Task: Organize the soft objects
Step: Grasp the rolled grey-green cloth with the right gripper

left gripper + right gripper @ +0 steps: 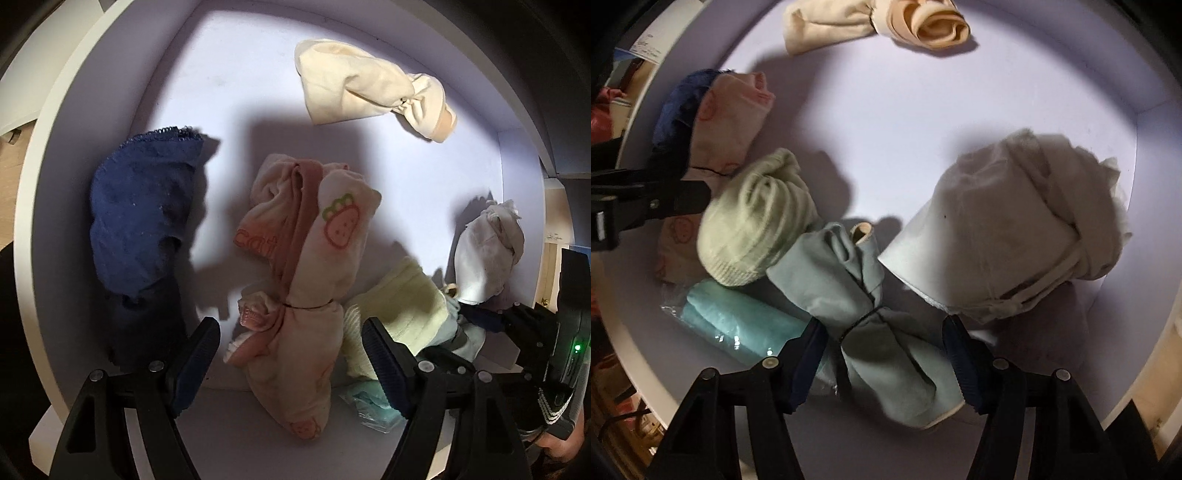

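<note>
Several tied cloth bundles lie in a white bin (33, 221) with a pale floor. My left gripper (290, 321) points down and is open. A pink bundle (314, 236) with a printed face, tied by a black band, lies between its jaws without being pinched. My right gripper (882, 322) straddles a grey-green bundle (886, 354) near its black band. Its right pad (956, 354) is at the cloth, while a gap shows on the left side. The left gripper's finger (676, 199) shows at the left of the right wrist view.
A navy cloth (144, 218) lies left and a cream bundle (362, 88) lies far. A white bundle (1015, 229) lies right. A pale green knit roll (757, 221) and a teal plastic packet (738, 325) crowd the near side. The bin wall (1145, 122) stands right.
</note>
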Tool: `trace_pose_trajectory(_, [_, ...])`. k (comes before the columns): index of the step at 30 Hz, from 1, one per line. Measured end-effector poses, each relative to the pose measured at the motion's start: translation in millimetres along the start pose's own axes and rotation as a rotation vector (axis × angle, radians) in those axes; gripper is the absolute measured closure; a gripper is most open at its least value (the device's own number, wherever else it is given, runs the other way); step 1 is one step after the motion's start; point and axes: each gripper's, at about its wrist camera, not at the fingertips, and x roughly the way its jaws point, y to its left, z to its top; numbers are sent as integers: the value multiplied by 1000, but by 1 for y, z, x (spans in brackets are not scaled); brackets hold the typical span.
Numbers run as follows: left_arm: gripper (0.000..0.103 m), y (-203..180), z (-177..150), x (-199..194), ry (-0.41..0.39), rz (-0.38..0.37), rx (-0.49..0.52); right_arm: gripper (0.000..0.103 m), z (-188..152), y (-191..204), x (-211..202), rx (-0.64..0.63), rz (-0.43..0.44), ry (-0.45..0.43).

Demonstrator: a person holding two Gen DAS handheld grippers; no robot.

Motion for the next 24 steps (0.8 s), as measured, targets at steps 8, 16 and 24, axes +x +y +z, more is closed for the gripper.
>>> trace_pose_trajectory(8, [22, 3, 1, 0, -8, 19, 1, 54, 3, -27, -1, 180, 12, -1])
trace_pose_trajectory(16, [22, -13, 13, 0, -26, 34, 20, 54, -1, -17, 8, 91, -57, 27])
trace_pose_trajectory(24, [23, -9, 22, 4, -22, 11, -17, 58, -12, -5, 15, 98, -66, 8])
